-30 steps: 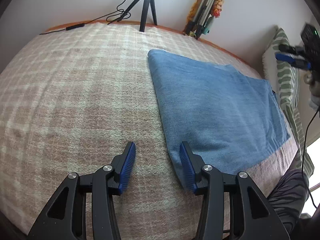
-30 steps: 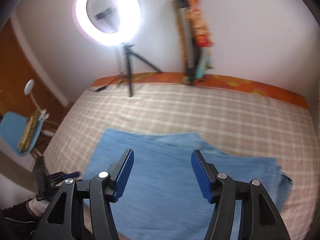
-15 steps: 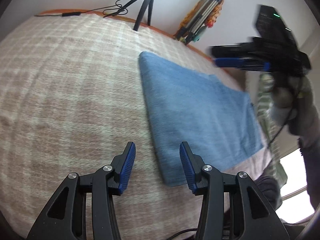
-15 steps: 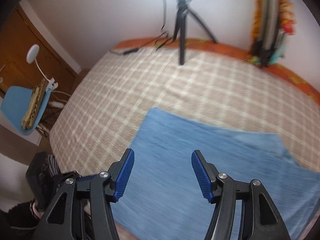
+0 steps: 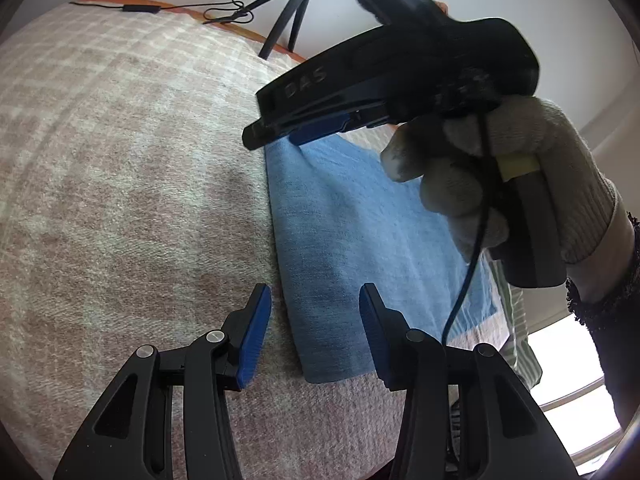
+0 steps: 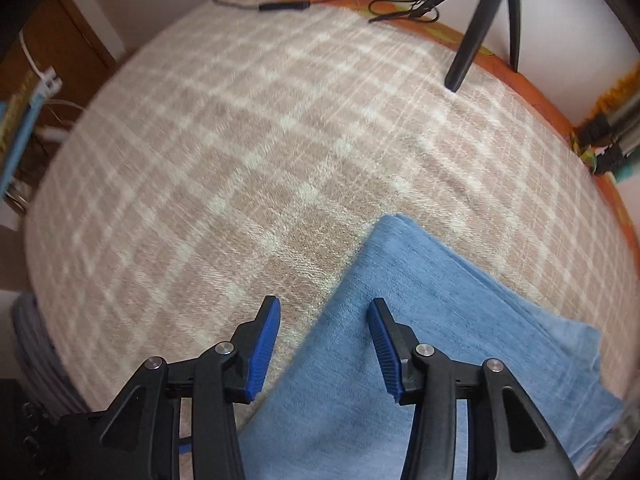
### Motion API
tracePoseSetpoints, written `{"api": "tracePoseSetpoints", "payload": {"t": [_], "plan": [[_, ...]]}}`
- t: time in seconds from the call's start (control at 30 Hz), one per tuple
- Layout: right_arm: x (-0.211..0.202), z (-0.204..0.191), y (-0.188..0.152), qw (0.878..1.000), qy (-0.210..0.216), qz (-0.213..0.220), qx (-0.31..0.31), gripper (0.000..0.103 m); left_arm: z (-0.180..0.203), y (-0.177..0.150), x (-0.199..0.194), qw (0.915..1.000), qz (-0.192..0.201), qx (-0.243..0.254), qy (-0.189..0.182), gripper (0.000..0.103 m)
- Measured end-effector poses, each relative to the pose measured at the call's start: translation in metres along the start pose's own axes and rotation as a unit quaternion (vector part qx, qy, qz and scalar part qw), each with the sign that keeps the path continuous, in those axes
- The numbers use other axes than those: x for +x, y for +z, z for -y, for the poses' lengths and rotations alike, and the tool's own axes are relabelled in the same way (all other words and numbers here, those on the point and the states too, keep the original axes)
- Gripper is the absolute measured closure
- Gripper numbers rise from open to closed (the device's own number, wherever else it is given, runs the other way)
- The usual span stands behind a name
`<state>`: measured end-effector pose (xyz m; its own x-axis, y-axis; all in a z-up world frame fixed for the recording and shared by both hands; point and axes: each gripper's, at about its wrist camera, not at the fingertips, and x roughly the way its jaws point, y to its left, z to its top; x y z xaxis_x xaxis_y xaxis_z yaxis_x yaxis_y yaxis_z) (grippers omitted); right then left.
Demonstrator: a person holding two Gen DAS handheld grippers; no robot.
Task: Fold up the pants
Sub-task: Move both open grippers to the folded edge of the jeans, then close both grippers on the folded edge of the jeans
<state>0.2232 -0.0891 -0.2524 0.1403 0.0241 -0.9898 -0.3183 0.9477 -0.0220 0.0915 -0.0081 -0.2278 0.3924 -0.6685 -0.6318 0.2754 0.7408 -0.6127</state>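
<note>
The blue pants [image 5: 360, 240] lie folded into a long rectangle on the plaid blanket [image 5: 120, 160]. My left gripper [image 5: 314, 336] stands open over their near left edge, the fold line running between its fingers. A gloved hand [image 5: 500, 184] holds my right gripper [image 5: 280, 136] down at the far left corner of the pants. In the right wrist view the right gripper [image 6: 324, 346] points down with the edge of the pants [image 6: 440, 340] between its jaws. The jaws are closing, and the blue pads [image 6: 264, 344] do not press the cloth.
A black tripod [image 5: 288, 24] [image 6: 480, 20] and a coiled cable [image 6: 400, 4] stand at the bed's far edge. A striped pillow [image 5: 520, 340] lies past the pants. Folded stands [image 6: 616, 128] lean at the wall. The plaid blanket [image 6: 240, 140] stretches wide to the left.
The right gripper swept in from the right and sank to the far corner of the pants, and its jaws narrowed. The left gripper stayed in place and tilted.
</note>
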Motion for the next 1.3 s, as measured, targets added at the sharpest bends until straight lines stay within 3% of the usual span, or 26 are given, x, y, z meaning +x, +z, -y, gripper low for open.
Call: {"api": "tracePoseSetpoints", "payload": {"t": [0.1, 0.23, 0.37, 0.43, 0.77, 0.83, 0.9, 0.97, 1.0, 1.07, 1.13, 1.3], "plan": [[0.008, -0.005, 0.003, 1.0, -0.023, -0.015, -0.008, 0.062, 0.001, 0.0, 0.001, 1.0, 0.001, 0.001, -0.002, 0.059], [0.014, -0.005, 0.003, 0.998, -0.047, -0.014, -0.024, 0.089, 0.005, 0.001, 0.002, 1.0, -0.003, 0.007, -0.004, 0.059], [0.005, 0.008, -0.003, 1.0, -0.013, 0.012, -0.002, 0.102, 0.01, 0.007, 0.008, 0.9999, -0.003, 0.014, -0.003, 0.058], [-0.005, 0.017, -0.007, 0.999, 0.006, 0.029, 0.012, 0.103, 0.01, 0.009, 0.011, 0.9999, -0.002, 0.011, -0.003, 0.048], [-0.053, 0.046, -0.018, 0.993, 0.053, 0.088, 0.056, 0.103, 0.0, 0.01, 0.024, 0.9981, -0.016, -0.041, -0.042, 0.049], [-0.058, 0.049, -0.019, 0.993, 0.055, 0.09, 0.06, 0.103, 0.002, 0.01, 0.024, 0.9977, -0.013, -0.043, -0.051, 0.055], [-0.057, 0.048, -0.017, 0.992, 0.057, 0.091, 0.061, 0.103, 0.004, 0.01, 0.021, 0.9977, -0.004, -0.043, -0.053, 0.072], [-0.055, 0.048, -0.015, 0.993, 0.057, 0.09, 0.06, 0.103, 0.009, 0.011, 0.019, 0.998, 0.006, -0.036, -0.052, 0.082], [-0.053, 0.047, -0.015, 0.993, 0.058, 0.088, 0.06, 0.103, 0.012, 0.012, 0.016, 0.9982, 0.011, -0.03, -0.05, 0.083], [-0.05, 0.045, -0.014, 0.993, 0.06, 0.083, 0.058, 0.096, 0.018, 0.012, 0.012, 0.9986, 0.019, -0.015, -0.047, 0.087], [-0.046, 0.044, -0.012, 0.994, 0.053, 0.075, 0.065, 0.066, 0.026, 0.012, 0.009, 0.999, 0.032, 0.005, -0.033, 0.087], [-0.036, 0.027, -0.007, 0.998, 0.036, 0.046, 0.035, 0.064, 0.037, 0.012, 0.007, 0.9984, 0.045, 0.025, -0.022, 0.088]]}}
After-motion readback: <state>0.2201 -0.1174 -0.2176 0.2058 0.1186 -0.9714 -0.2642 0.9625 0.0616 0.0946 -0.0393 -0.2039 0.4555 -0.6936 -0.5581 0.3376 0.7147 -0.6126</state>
